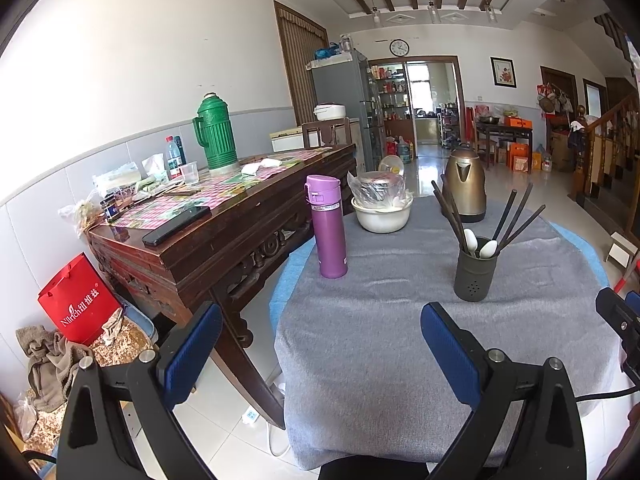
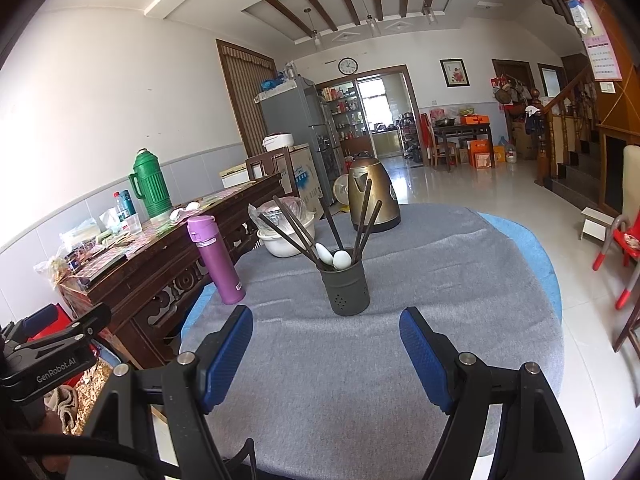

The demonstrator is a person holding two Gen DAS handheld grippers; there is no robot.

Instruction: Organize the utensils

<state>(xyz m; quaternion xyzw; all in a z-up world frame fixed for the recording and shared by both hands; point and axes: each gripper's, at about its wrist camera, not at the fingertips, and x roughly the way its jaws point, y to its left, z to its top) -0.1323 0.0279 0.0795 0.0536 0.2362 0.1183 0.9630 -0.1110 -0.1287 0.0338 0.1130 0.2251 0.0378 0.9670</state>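
1. Left wrist view: the left gripper (image 1: 320, 344) hangs over the grey cloth-covered round table (image 1: 380, 340), its blue-padded jaws wide apart and empty. The dark perforated cylindrical utensil holder (image 1: 476, 276), with dark chopsticks (image 1: 516, 216) and white spoons (image 1: 488, 249) inside, stands upright ahead, right of the purple steel flask (image 1: 327, 228).
2. Right wrist view: the right gripper (image 2: 326, 350) is likewise spread and empty, the holder (image 2: 346, 290) straight ahead, before the bronze kettle (image 2: 372, 196).

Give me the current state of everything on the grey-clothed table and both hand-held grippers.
Left hand-held gripper: open, empty.
Right hand-held gripper: open, empty.
Dark cylindrical utensil holder: upright, holding dark chopsticks and white spoons.
Purple flask: upright, lid closed.
Gold metal kettle: upright, lid shut.
White bowl: upright, plastic-wrapped contents.
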